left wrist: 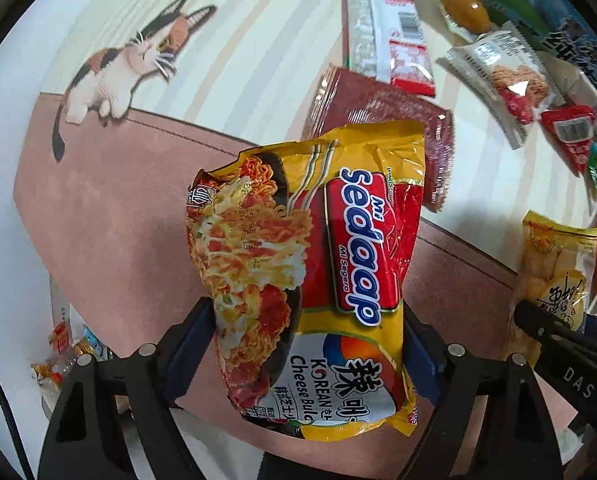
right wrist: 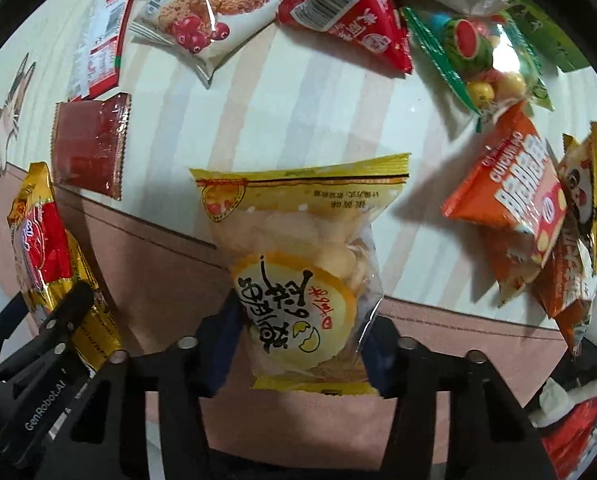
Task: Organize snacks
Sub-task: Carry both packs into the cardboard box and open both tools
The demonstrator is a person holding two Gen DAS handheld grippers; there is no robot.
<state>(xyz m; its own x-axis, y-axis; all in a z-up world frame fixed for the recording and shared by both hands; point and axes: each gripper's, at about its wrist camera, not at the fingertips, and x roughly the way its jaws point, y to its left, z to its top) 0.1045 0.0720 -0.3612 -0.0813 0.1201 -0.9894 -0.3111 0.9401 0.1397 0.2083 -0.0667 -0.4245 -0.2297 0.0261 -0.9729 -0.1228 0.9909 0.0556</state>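
Observation:
My left gripper [left wrist: 306, 344] is shut on a yellow and red Mi Sedaap noodle packet [left wrist: 318, 272] and holds it above the pink part of the table mat [left wrist: 118, 200]. My right gripper [right wrist: 302, 340] is shut on a yellow egg-snack bag [right wrist: 298, 264] and holds it over the mat's edge. The noodle packet also shows at the left of the right wrist view [right wrist: 42, 248], with the left gripper under it. The egg-snack bag shows at the right of the left wrist view [left wrist: 554, 276].
Loose snacks lie on the striped mat: a dark red packet [right wrist: 90, 144], a cranberry cookie pack [right wrist: 214, 12], a red triangular pouch [right wrist: 350, 12], a watermelon candy bag [right wrist: 482, 56], orange bags [right wrist: 514, 184]. A container with snacks [left wrist: 66, 356] sits low left.

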